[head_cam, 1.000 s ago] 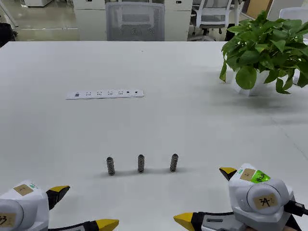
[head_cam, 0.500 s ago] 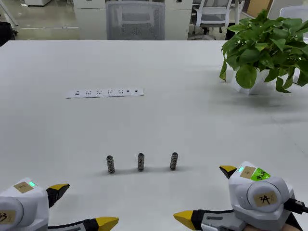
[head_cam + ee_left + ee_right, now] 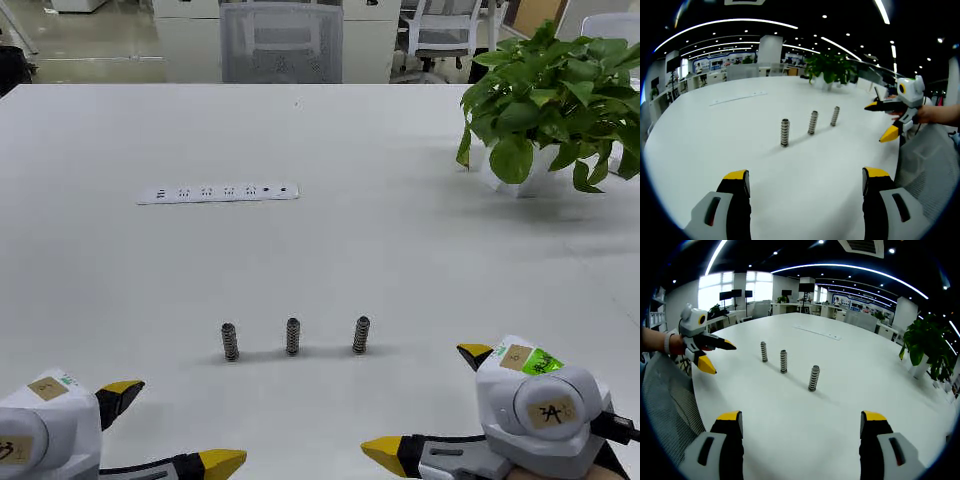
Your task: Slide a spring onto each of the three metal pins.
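- Springs stand on the white table (image 3: 400,250), which carries everything else seen from the head view.
- At about 2 o'clock from the springs, a leafy green plant (image 3: 545,95) grows out of a white pot (image 3: 530,175). The leaves spill over the rim, so what fills the pot is hidden.
- A grey mesh chair (image 3: 280,42) stands past the table's far edge, at 12 o'clock.
- The right gripper (image 3: 428,404) hovers at 5 o'clock from the springs. Its yellow-tipped jaws are spread wide with nothing between them.
- The left gripper (image 3: 170,428) sits at 7 o'clock, its jaws equally wide apart and holding nothing.
- A white power strip (image 3: 218,194) lies flat at 11 o'clock from the springs, well apart from them.
- Three springs stand upright in a row between the grippers and the strip: the left spring (image 3: 230,342), the middle spring (image 3: 293,337) and the right spring (image 3: 361,335). They are near each other but not touching.
- The pins inside the coils are too small to make out.
- Compared with one second ago, the springs, strip and pot keep their places on the table. Both grippers stay gaping and unloaded at the near edge. Only a slight shift of the head view shows.
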